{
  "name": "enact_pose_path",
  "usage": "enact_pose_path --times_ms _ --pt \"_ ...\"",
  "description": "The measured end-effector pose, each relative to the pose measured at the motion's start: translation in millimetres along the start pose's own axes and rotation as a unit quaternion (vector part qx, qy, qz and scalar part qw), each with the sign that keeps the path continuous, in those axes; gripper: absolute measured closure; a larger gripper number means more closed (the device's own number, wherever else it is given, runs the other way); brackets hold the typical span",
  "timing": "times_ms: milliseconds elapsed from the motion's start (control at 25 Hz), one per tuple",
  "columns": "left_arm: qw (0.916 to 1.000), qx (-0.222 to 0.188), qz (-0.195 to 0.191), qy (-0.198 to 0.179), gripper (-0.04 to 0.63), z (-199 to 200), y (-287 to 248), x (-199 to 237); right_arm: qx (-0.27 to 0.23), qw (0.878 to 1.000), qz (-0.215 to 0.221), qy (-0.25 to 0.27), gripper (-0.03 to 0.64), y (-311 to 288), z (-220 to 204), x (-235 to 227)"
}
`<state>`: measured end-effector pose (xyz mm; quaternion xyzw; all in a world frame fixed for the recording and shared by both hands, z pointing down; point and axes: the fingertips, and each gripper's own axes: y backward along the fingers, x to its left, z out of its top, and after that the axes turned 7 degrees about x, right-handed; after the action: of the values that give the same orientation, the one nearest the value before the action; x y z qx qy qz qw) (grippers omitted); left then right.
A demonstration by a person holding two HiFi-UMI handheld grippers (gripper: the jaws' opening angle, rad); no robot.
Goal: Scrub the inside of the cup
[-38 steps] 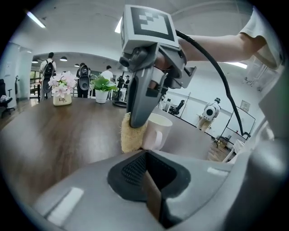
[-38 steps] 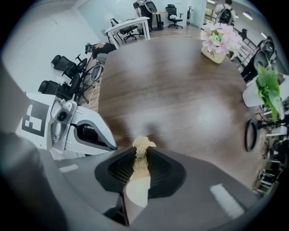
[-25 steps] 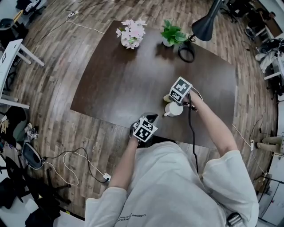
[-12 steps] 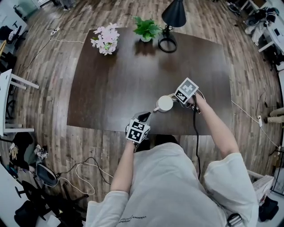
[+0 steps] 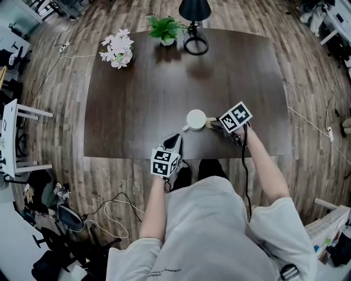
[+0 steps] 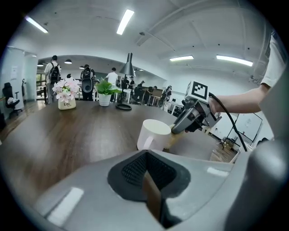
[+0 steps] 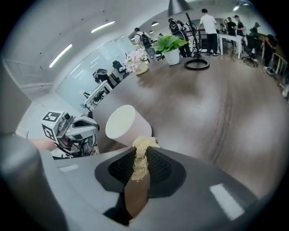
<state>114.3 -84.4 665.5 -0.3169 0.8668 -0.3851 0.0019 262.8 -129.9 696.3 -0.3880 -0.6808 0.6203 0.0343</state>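
Tabletop (image 5: 137,82) — cup (image 5: 196,119) stands mouth-up; right tool (image 5: 216,124) pinches probable scrubber (image 7: 141,158).

Wood-plank floor (image 5: 55,82), dark brown table (image 5: 148,93), black lamp (image 5: 194,11), green plant (image 5: 164,28), pink flowers (image 5: 116,48), ceiling strip lights (image 6: 125,21)

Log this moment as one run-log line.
left gripper shut, empty | right gripper shut on scrub pad | pad beside white cup, outside | cup upright on table

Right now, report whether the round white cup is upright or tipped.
Upright: the white cup stands on the dark wooden table, mouth up.
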Motion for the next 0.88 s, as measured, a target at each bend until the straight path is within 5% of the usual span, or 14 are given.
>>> enact_pose_path --times_ms 240,440,560,720,880 --pt "0.9958 -0.033 0.066 0.054 0.595 2 18 -31 -0.02 0.996 0.059 0.057 0.525 5 -37 32" --pt "0.9848 -0.069 0.127 0.097 0.595 8 32 -86 -0.128 0.983 0.095 0.089 0.525 46 -67 52" --pt "0.9746 -0.093 0.164 0.121 0.595 9 42 -121 -0.198 0.972 0.054 0.113 0.524 74 -82 48" --pt "0.951 -0.11 0.221 0.186 0.595 2 56 -145 -0.298 0.942 -0.037 0.15 0.523 115 -92 44" --pt "0.9481 -0.111 0.25 0.161 0.595 1 63 -177 -0.344 0.922 -0.072 0.163 0.523 144 -120 55"
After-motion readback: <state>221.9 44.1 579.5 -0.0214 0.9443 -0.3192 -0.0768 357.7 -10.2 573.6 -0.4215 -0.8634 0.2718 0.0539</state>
